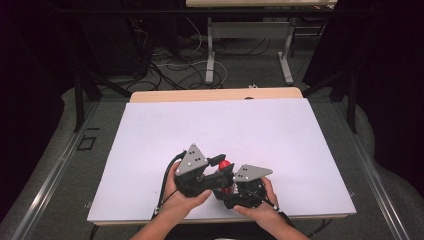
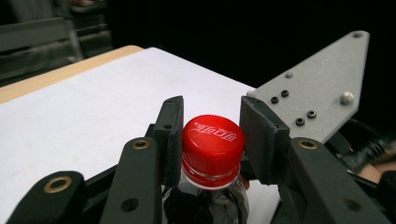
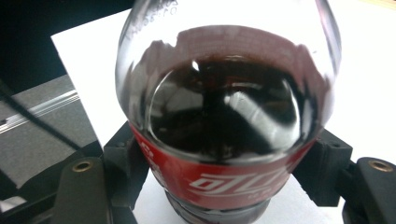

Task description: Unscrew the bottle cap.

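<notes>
i've got the clear plastic cola bottle with the red label (image 3: 224,140) standing at the near edge of the white desk (image 1: 225,130), my right gripper (image 3: 224,172) with its fingers clamped on the labelled body, my left gripper (image 2: 210,140) up top, its fingers closed against the red screw cap (image 2: 212,140).

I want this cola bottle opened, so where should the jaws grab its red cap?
Grip the ribbed side wall of the red plastic screw cap from above, one jaw on each side; its round, upright shape suits a twist while the right gripper clamps the clear cola bottle at its label.
</notes>
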Motion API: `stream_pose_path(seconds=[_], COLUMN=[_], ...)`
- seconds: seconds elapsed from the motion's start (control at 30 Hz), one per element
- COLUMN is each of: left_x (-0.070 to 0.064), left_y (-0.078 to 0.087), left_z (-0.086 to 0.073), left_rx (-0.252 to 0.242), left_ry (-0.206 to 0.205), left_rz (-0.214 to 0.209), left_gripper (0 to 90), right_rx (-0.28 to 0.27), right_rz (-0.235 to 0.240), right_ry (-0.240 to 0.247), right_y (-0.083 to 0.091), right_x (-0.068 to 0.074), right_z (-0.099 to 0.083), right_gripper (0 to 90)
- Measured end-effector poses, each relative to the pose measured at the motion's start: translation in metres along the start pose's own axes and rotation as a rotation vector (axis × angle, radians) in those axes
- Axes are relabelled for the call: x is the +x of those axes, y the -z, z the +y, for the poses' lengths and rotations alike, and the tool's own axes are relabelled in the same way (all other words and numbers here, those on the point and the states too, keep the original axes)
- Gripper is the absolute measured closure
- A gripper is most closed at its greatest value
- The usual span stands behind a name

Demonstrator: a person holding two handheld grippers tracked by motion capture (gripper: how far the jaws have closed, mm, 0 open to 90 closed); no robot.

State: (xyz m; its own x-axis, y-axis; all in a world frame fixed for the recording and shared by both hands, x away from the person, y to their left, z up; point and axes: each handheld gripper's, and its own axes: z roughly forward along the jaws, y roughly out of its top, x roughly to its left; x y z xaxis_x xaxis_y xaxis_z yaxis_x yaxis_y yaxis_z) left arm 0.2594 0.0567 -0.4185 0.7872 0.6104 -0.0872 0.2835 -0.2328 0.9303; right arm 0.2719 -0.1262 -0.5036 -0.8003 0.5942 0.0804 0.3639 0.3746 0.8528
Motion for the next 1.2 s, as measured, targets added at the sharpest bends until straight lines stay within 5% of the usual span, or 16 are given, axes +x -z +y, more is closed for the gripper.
stream_pose_path(seconds=[0.23,0.43,0.6,0.7,0.8,0.97,1.2], left_x=[-0.013,-0.008,-0.004,0.004,0.014,0.026,0.043], left_y=[-0.005,-0.006,-0.003,0.004,0.008,0.015,0.017], left_z=[0.001,0.002,0.000,0.002,0.007,0.013,0.012], left_rx=[-0.010,0.007,-0.019,-0.029,0.026,0.059,0.056], left_ry=[0.059,0.067,0.041,0.016,0.008,-0.083,-0.095], left_rz=[0.112,0.065,0.047,-0.033,-0.161,-0.313,-0.403], left_gripper=[61.8,58.2,42.4,39.1,38.0,39.2,50.2], right_rx=[-0.011,-0.005,-0.011,-0.008,-0.010,-0.014,-0.017], right_rz=[-0.020,-0.015,-0.002,0.010,0.028,0.068,0.111], right_ry=[-0.016,-0.012,-0.018,-0.012,0.001,0.035,0.066], right_y=[0.000,0.002,0.002,0.003,0.003,0.003,0.002], right_x=[-0.002,-0.003,-0.002,-0.002,-0.001,0.002,0.009], right_z=[-0.001,-0.001,0.000,0.000,0.000,0.001,0.001], right_gripper=[28.7,28.7,28.7,28.6,28.6,28.6,28.6])
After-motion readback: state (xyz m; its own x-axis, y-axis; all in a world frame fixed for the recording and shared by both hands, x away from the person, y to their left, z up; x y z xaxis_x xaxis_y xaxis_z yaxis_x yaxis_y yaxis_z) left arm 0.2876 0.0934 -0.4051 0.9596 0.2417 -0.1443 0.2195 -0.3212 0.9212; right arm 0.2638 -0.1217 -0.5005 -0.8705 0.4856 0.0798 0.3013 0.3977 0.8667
